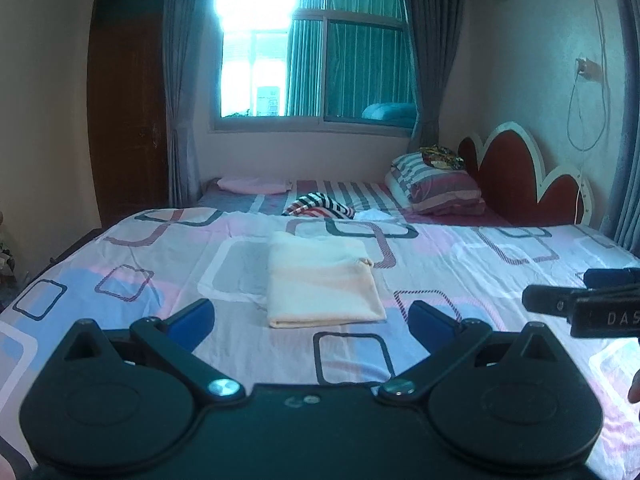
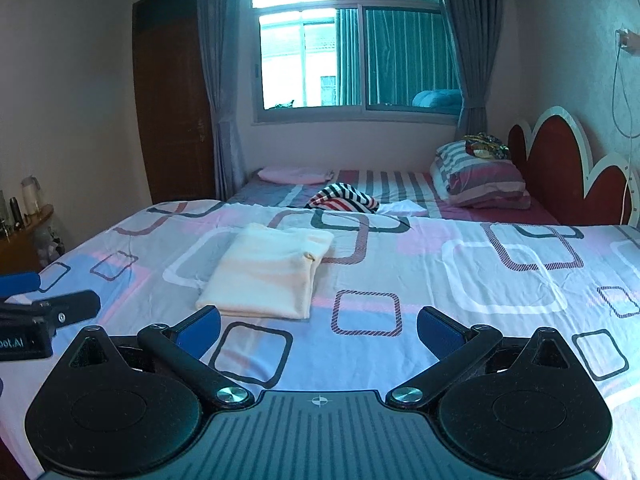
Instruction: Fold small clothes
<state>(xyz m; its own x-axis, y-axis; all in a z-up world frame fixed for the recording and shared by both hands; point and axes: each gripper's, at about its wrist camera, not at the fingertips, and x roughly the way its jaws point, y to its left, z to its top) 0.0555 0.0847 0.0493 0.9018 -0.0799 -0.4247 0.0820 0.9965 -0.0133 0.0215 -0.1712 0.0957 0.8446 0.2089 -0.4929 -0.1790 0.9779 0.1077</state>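
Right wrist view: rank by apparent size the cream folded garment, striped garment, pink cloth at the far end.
1. cream folded garment, clearly largest, though nearest the camera.
2. striped garment and pink cloth look similar; both lie farther back, so not ranked.

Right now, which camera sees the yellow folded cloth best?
The left wrist view: the folded cloth lies straight ahead of the open left gripper. In the right wrist view it sits off to the left, seen at an angle.

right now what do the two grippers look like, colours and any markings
Both the left gripper and right gripper are matte black, with two round hubs, silver pivot bolts and blue finger pads. The right one has a ribbed top plate with a small crosshair mark; white lettering shows on each one's side.
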